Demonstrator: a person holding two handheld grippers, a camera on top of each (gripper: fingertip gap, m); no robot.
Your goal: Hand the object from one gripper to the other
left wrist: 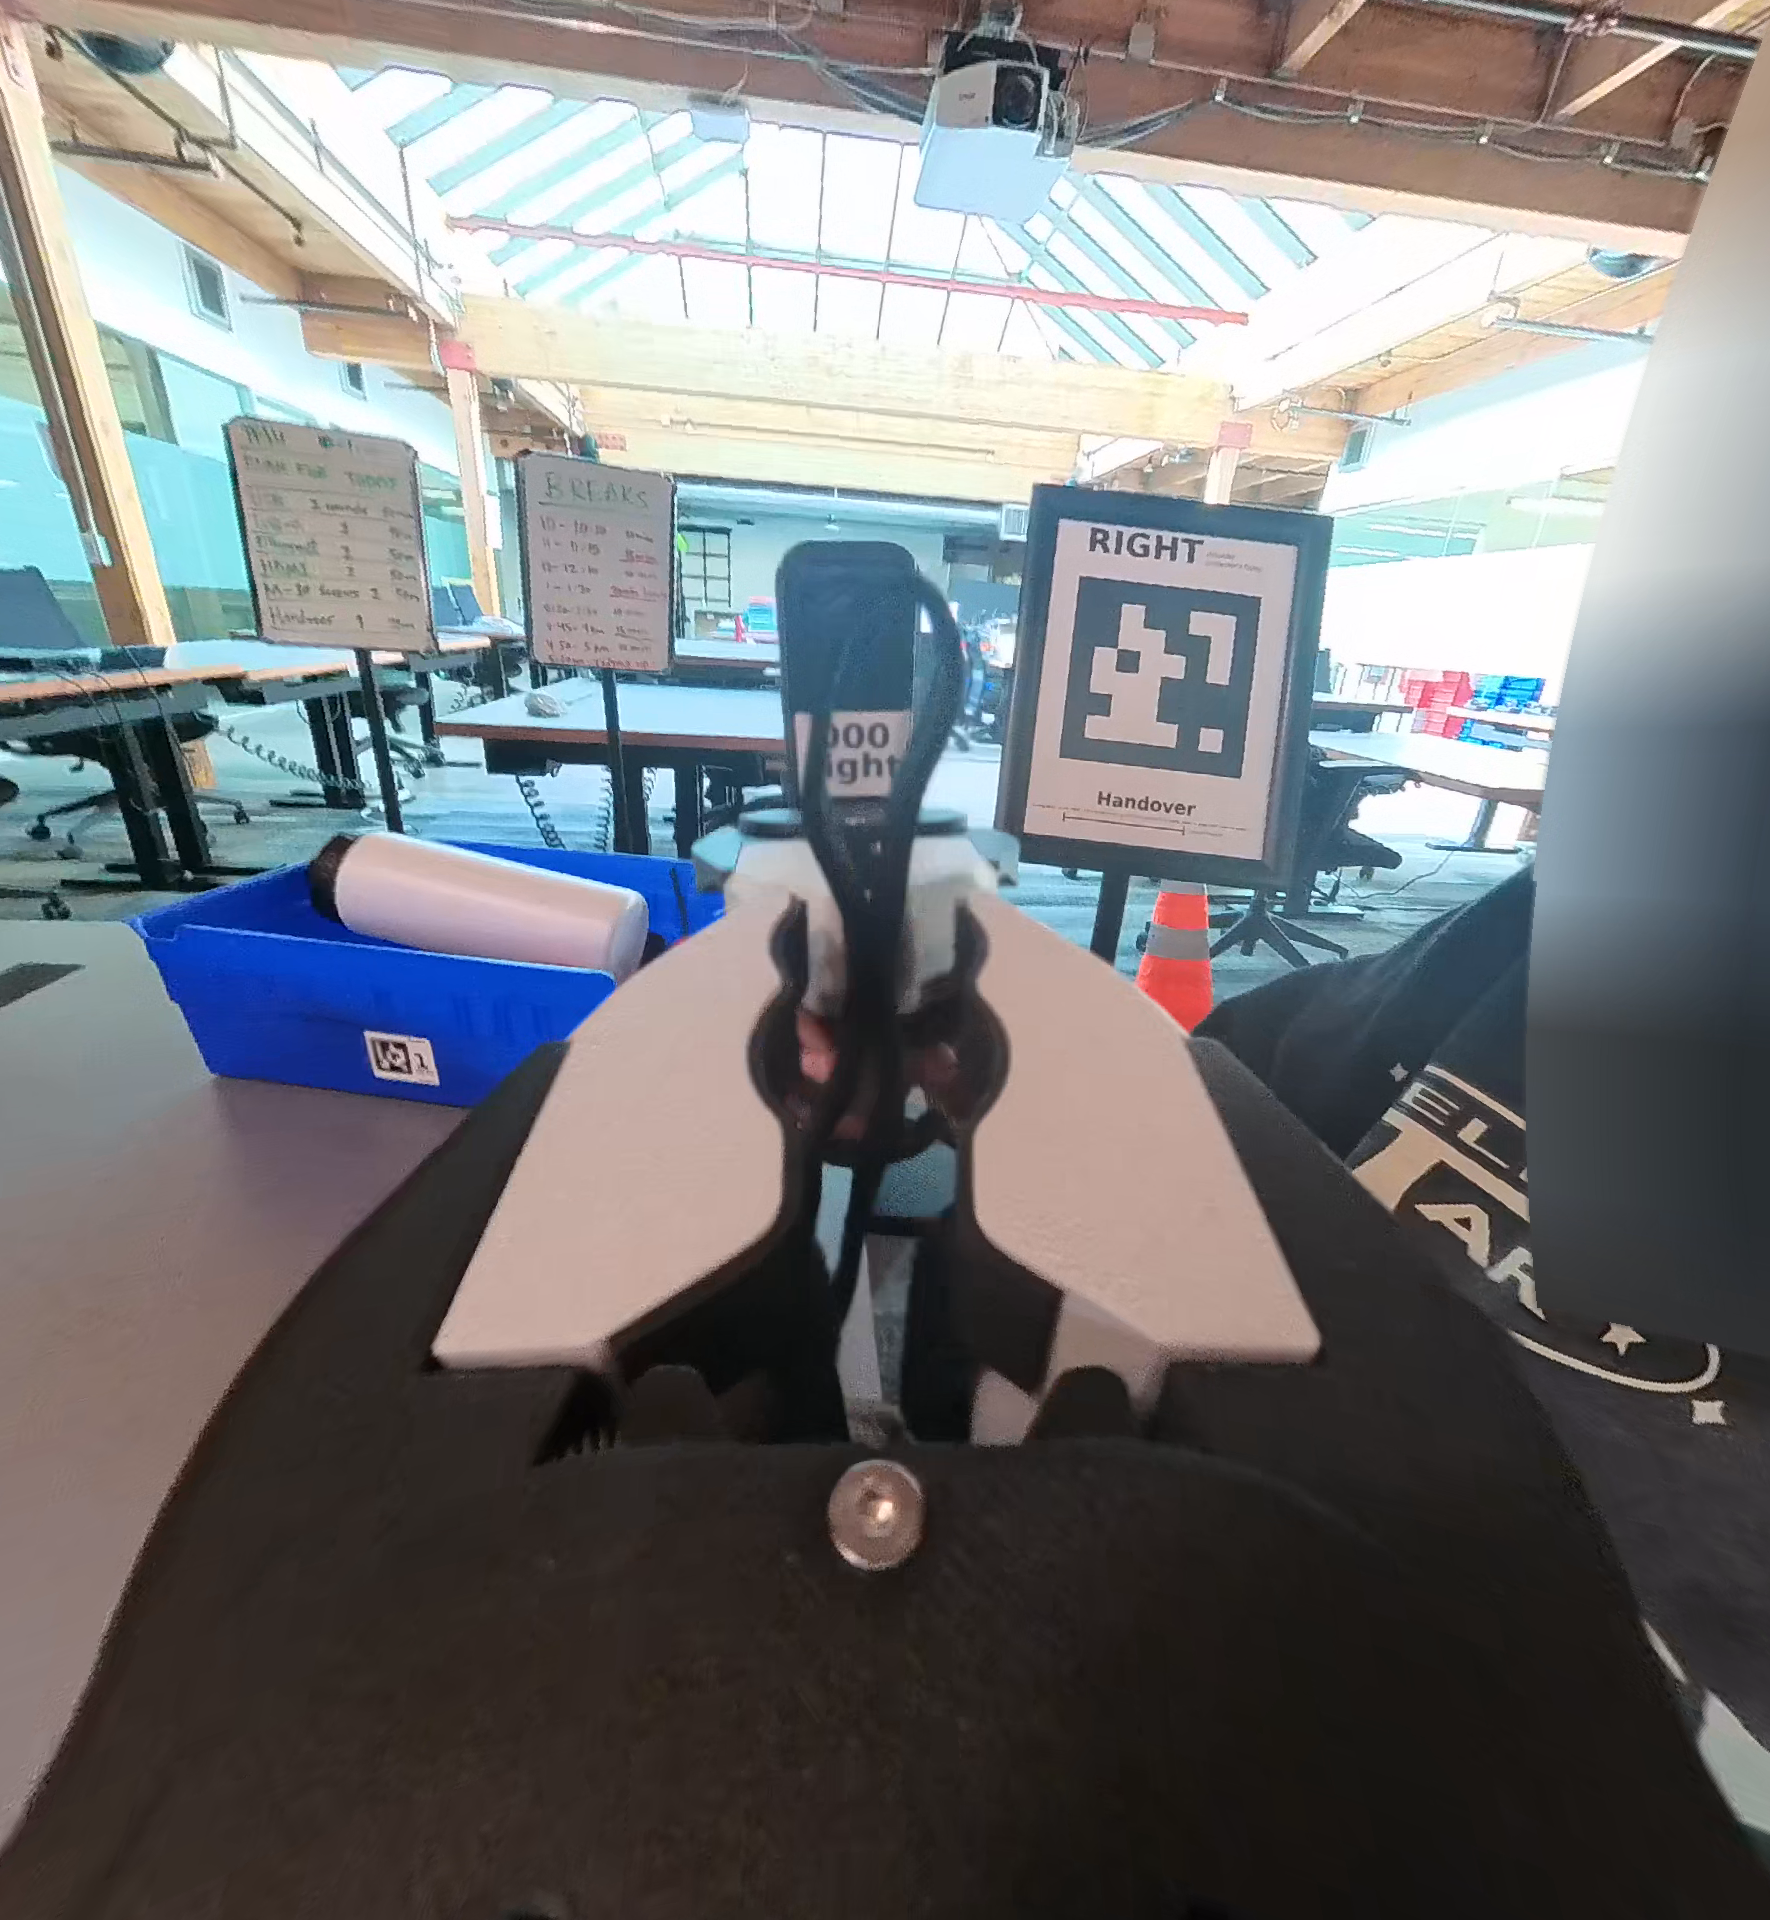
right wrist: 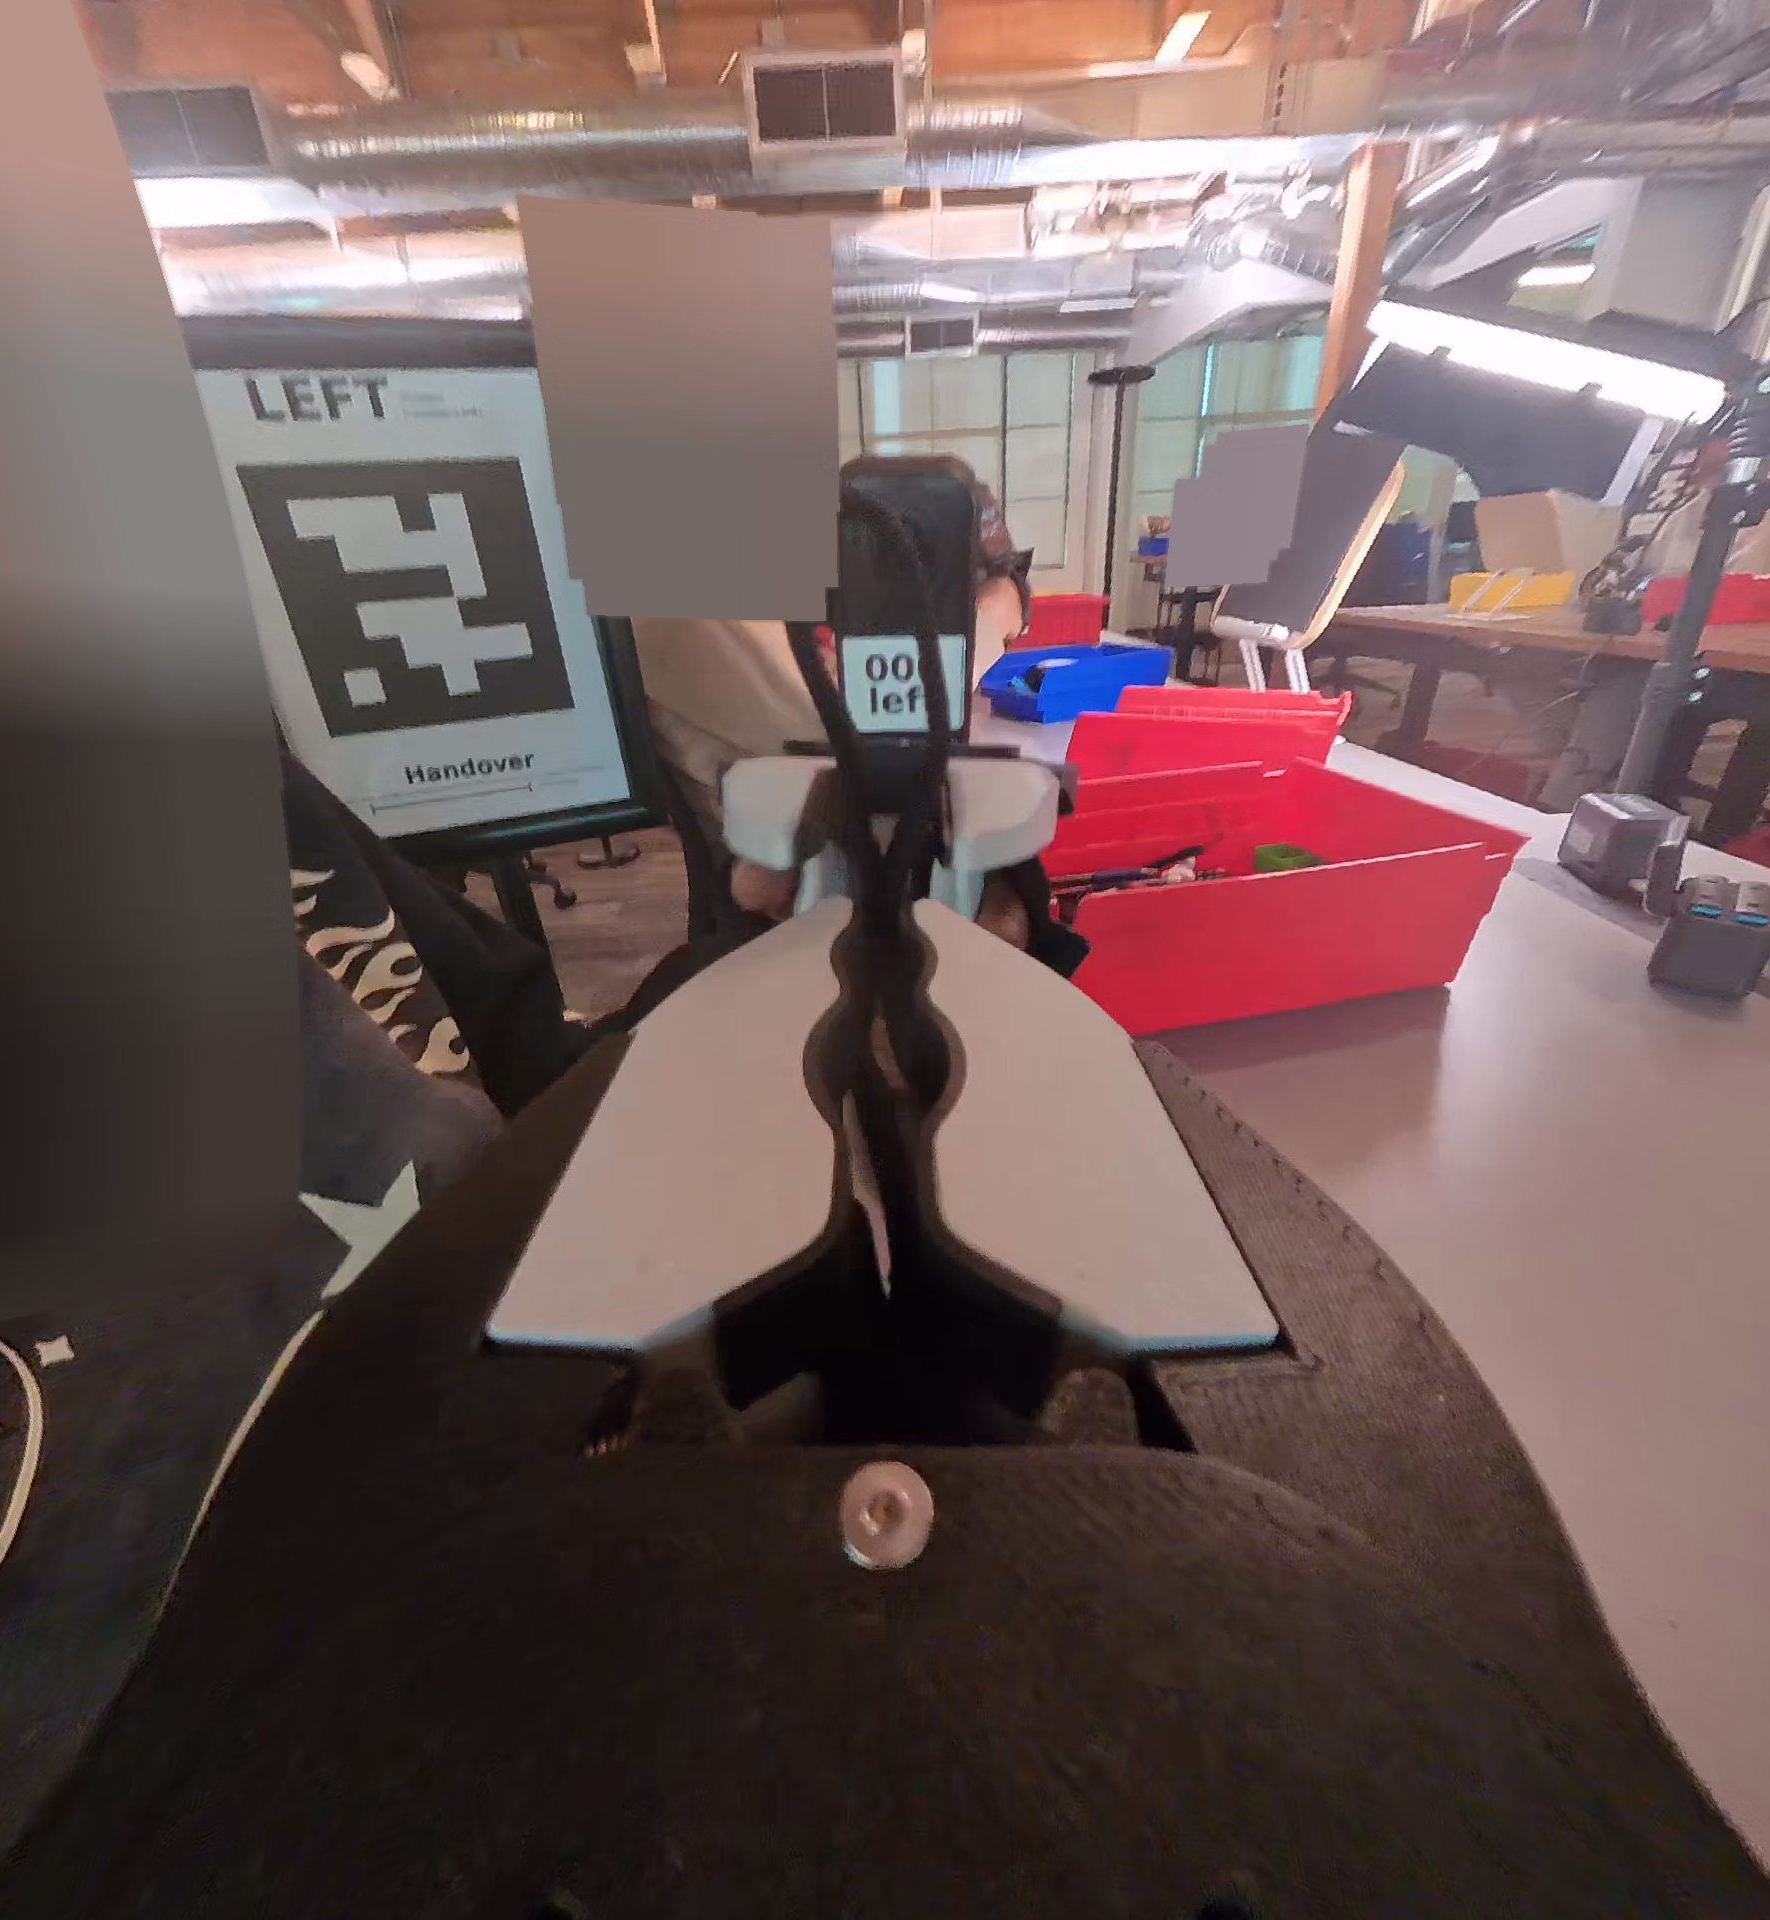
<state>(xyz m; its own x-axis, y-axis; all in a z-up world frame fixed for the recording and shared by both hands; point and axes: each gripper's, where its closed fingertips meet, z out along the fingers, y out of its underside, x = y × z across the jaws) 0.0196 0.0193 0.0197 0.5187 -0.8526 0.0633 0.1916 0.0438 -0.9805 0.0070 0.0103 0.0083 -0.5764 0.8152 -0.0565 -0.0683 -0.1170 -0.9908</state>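
A thin black cord (right wrist: pixel 876 997) hangs in the air between the two tools, which face each other tip to tip above the near edge of the counter (right wrist: pixel 1483 1143). The right gripper (right wrist: pixel 881 914) has its fingers drawn almost together, and the cord fills the narrow wavy slot between them. The left gripper (left wrist: pixel 870 925) has its fingers a little apart; the cord (left wrist: pixel 865 966) runs through that gap without clearly being pinched.

The handover looks to be at its middle step, with the right side carrying the load. The next move calls for the left fingers either to clamp down or to draw straight back without snagging the loop.

Farther off, a blue bin (left wrist: pixel 268 997) holds a white bottle (left wrist: pixel 476 904), and a red bin (right wrist: pixel 1276 935) sits at the far right.
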